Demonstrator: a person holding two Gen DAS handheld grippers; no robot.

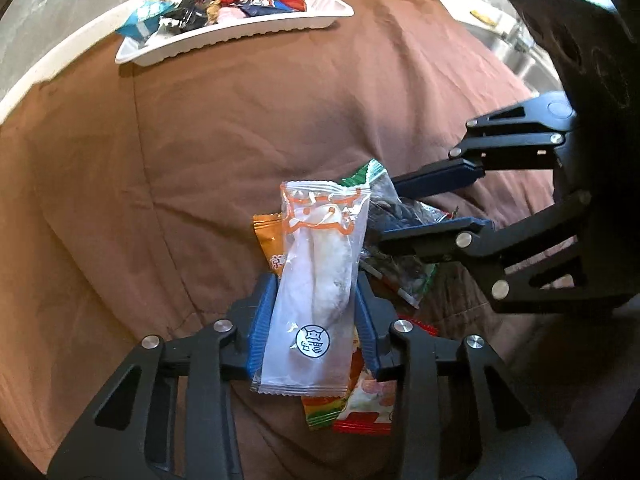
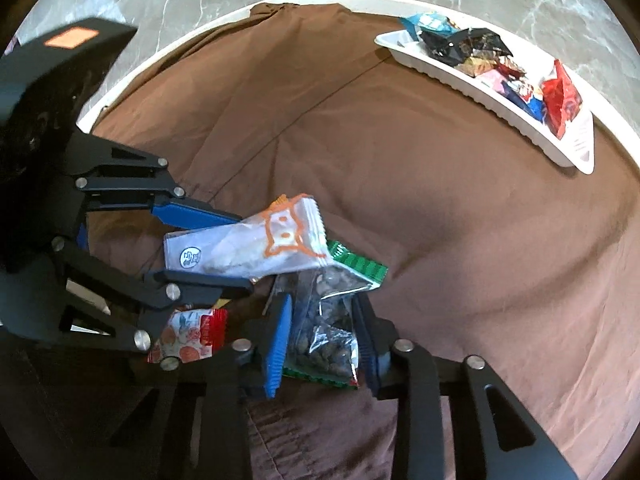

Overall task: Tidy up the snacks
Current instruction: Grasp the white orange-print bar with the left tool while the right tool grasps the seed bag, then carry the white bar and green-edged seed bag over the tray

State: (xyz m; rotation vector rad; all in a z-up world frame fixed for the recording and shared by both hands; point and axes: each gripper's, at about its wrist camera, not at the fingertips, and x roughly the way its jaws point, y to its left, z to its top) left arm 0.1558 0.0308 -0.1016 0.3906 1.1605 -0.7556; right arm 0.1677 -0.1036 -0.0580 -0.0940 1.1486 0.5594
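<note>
Snack packets lie in a small heap on the brown cloth [image 1: 200, 140], well away from the white plastic tray [image 1: 224, 40] of wrapped sweets at its far edge. Left gripper [image 1: 316, 300] is clamped on a clear white packet with an orange cat outline [image 1: 316, 280]. Beside it, right gripper [image 2: 322, 320] is clamped on a clear green-edged bag of dark pieces [image 2: 324, 332]. An orange-and-red packet [image 1: 360, 404] lies beneath.

Wide bare brown cloth [image 1: 168, 168] lies open between the near heap of snack packets [image 1: 360, 396] and the far white plastic tray [image 1: 240, 36]. At the heap, the left gripper [image 1: 316, 320] and right gripper [image 2: 322, 332] crowd each other, leaving little passage between.
</note>
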